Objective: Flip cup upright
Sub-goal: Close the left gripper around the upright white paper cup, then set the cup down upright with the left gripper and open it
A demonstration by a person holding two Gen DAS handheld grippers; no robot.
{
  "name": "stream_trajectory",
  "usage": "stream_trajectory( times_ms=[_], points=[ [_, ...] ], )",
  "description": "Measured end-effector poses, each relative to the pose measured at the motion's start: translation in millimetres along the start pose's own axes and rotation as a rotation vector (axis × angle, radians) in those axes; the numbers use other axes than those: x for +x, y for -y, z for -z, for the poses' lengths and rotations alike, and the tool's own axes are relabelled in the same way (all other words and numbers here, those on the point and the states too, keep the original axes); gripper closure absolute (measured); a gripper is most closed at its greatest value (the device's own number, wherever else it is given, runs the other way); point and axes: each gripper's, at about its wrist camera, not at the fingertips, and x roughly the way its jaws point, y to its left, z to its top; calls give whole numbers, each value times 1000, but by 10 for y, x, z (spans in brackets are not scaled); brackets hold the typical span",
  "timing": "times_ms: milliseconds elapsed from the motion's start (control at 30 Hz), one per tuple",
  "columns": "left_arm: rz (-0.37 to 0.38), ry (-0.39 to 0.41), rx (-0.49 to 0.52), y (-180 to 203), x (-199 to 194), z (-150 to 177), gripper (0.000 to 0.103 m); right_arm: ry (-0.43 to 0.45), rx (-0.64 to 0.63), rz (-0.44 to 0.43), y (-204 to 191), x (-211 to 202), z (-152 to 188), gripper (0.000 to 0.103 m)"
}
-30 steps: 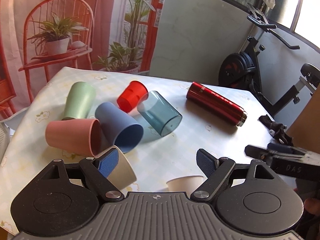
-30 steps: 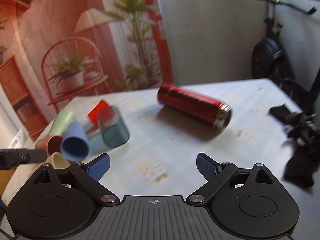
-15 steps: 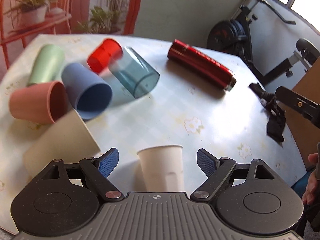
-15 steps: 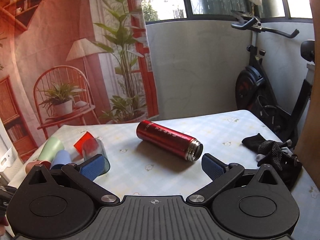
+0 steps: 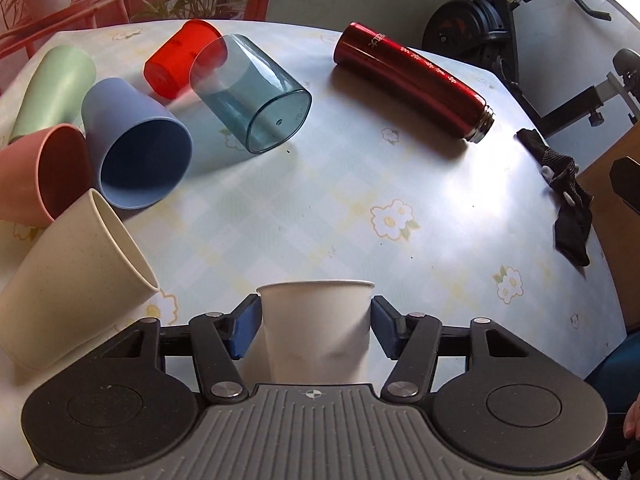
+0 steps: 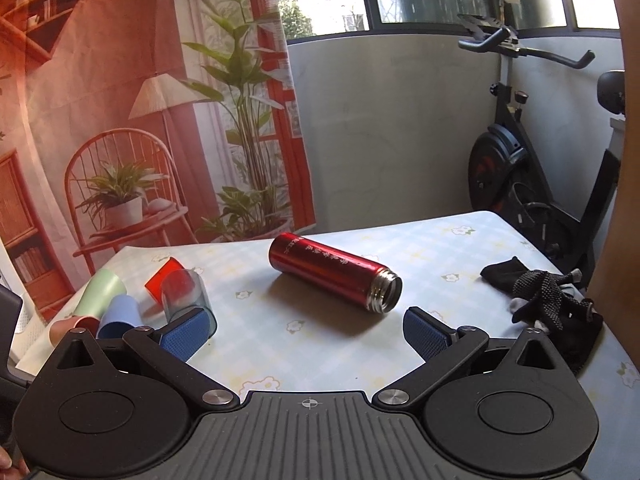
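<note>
A white paper cup [image 5: 316,328] lies on its side near the table's front edge, its wide rim pointing away from me. My left gripper [image 5: 314,330] has closed on it, one blue pad on each side, and the cup wall is slightly dented. My right gripper [image 6: 306,334] is open and empty, held above the table in front of a red thermos [image 6: 334,274] lying on its side. The paper cup does not show in the right wrist view.
Several cups lie tipped over at the left: cream [image 5: 72,280], pink [image 5: 38,172], blue [image 5: 134,148], green [image 5: 54,90], red [image 5: 182,58], clear teal [image 5: 256,94]. The red thermos [image 5: 412,80] lies far right. Black gloves [image 5: 568,200] lie at the table's right edge [image 5: 600,240].
My left gripper has moved forward over the paper cup and its jaws have closed onto it. My right gripper has risen and stayed open.
</note>
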Motion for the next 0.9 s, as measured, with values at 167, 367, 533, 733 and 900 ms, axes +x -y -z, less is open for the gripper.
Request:
stream_trajectory(
  times_ms=[167,367,533,733,900],
  points=[
    [21,44,12,-42,-98,73,41,-3,6,-3,4,-7,5,1],
    [26,136,40,-73,-277,191,41,-12,4,-5,-42,-6,32,1],
    [2,205,86,-20,-320,155,42,-20,0,-3,-79,21,29,1],
    [-69,349,173,112,-287,87,42,-26,-5,4,-83,42,40,1],
    [-107,413,168,113,-94,116,41,-31,-4,11,-68,44,57,1]
  ],
)
